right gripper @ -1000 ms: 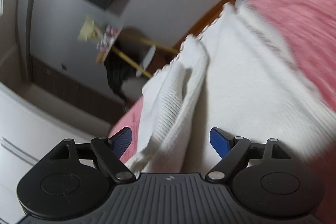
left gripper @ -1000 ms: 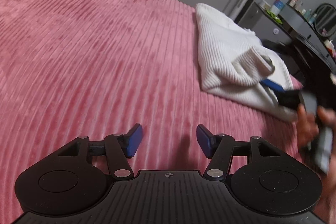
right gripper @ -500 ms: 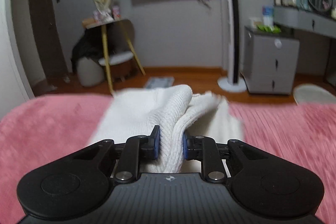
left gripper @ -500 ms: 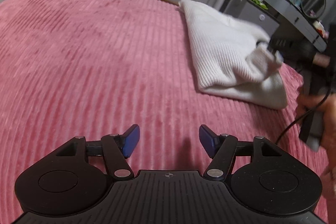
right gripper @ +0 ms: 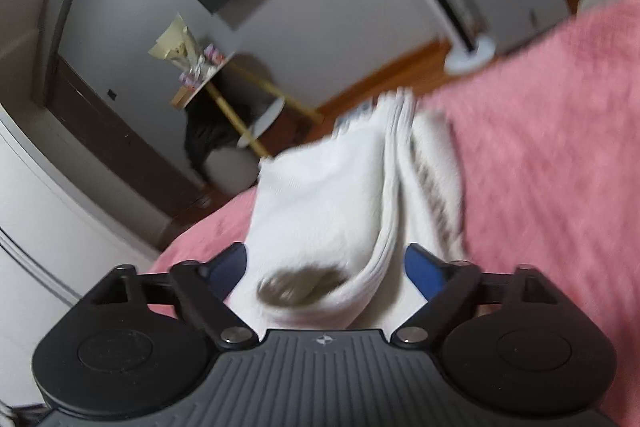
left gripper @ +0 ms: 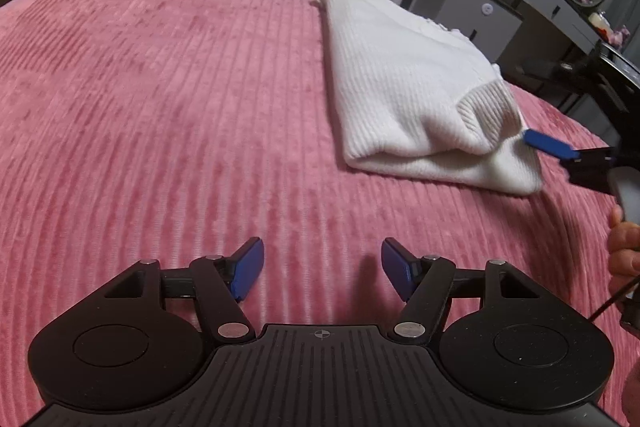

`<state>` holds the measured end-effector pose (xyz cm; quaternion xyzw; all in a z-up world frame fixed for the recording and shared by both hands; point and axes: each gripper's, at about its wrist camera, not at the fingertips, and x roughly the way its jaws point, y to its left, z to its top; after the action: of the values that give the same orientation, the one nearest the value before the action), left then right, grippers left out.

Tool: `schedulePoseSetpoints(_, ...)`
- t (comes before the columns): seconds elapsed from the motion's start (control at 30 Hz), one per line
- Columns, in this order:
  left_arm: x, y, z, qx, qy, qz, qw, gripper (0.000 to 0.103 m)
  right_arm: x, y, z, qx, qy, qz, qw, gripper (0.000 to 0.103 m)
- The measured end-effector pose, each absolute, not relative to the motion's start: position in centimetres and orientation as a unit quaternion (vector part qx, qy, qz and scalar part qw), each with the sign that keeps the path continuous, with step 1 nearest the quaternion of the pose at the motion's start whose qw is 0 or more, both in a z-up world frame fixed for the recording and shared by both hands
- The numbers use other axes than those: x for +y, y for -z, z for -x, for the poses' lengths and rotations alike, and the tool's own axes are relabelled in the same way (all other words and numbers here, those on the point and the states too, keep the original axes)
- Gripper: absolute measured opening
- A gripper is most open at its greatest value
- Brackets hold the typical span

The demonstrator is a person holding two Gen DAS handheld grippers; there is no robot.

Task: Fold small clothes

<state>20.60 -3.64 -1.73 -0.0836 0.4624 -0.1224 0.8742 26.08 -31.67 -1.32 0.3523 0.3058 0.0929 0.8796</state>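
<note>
White knit sweater [left gripper: 404,79] lies folded on the pink bed [left gripper: 160,107]. My right gripper [right gripper: 326,265] is spread around its cuff end, my left gripper [left gripper: 322,267] spread over bare bedspread. Fold looks nearly done; next, withdraw cleanly.

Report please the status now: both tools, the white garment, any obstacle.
Left tool open, empty, over pink bedspread. Right tool open around sleeve cuff. White sweater folded on bed. No obstacle visible.

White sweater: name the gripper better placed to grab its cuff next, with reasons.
Right. The right gripper is open with the white sweater cuff between its fingers. The left gripper hovers open over the bare pink blanket, apart from it.
</note>
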Motion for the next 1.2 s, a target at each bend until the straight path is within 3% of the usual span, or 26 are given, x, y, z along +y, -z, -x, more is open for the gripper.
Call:
schedulePoseSetpoints(0.13, -4.3, 1.3, -20.5, 0.462, 0.123, 0.078, 0.875, 0.073, -30.9, 2.7, -27.6, 0.339, -0.111, -0.390, 0.849, 0.087)
schedulePoseSetpoints(0.27, -4.5, 1.1, -20.8, 0.461, 0.119, 0.069, 0.877, 0.074, -29.1, 1.8, -27.7, 0.343, -0.095, -0.339, 0.871, 0.086)
schedulePoseSetpoints(0.4, -5.0, 1.2, -21.3, 0.467, 0.110, 0.058, 0.875, 0.074, -28.2, 0.7, -27.7, 0.346, -0.068, -0.314, 0.882, 0.079)
schedulePoseSetpoints(0.47, -5.2, 1.2, -21.5, 0.472, 0.106, 0.054, 0.874, 0.074, -27.6, 0.8, -28.1, 0.364, -0.058, -0.290, 0.883, 0.070)
schedulePoseSetpoints(0.53, -5.3, 1.2, -21.5, 0.475, 0.106, 0.055, 0.872, 0.074, -27.4, 1.3, -28.5, 0.382, -0.056, -0.269, 0.882, 0.039)
schedulePoseSetpoints(0.63, -5.4, 1.2, -21.6, 0.477, 0.104, 0.053, 0.871, 0.074, -28.2, 2.0, -28.3, 0.393, -0.058, -0.266, 0.878, 0.023)
schedulePoseSetpoints(0.83, -5.5, 1.6, -21.9, 0.481, 0.101, 0.051, 0.869, 0.074, -28.5, 1.8, -27.2, 0.373, -0.058, -0.219, 0.900, 0.014)
schedulePoseSetpoints(1.2, -4.2, 0.8, -22.9, 0.460, 0.088, 0.043, 0.883, 0.074, -27.7, 2.2, -25.8, 0.336, -0.009, -0.088, 0.938, 0.013)
